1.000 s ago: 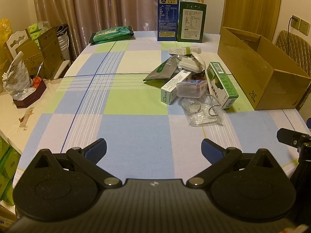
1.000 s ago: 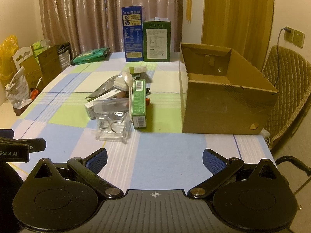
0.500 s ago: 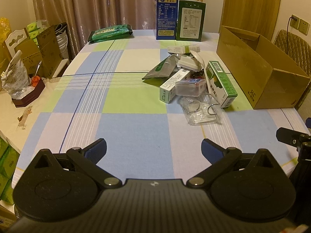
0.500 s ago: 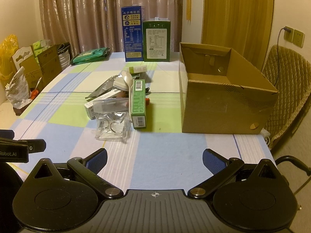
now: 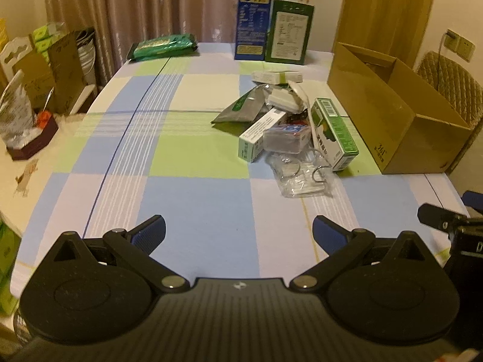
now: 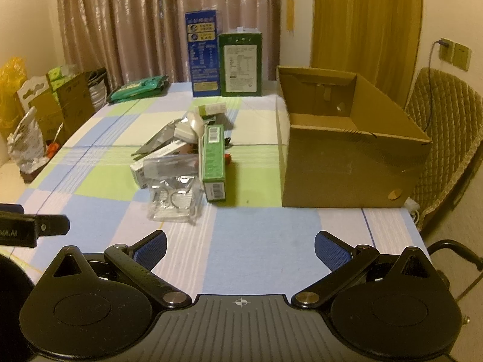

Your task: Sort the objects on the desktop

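Our left gripper and right gripper stay spread and empty; the left view has barely shifted, so the pile beside the cardboard box remains unsorted.

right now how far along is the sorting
Nothing looks done: the cardboard box appears empty. In hand: nothing, the left gripper and right gripper are both open, short of the pile. Left to do: the whole pile, including the green carton and clear bag.
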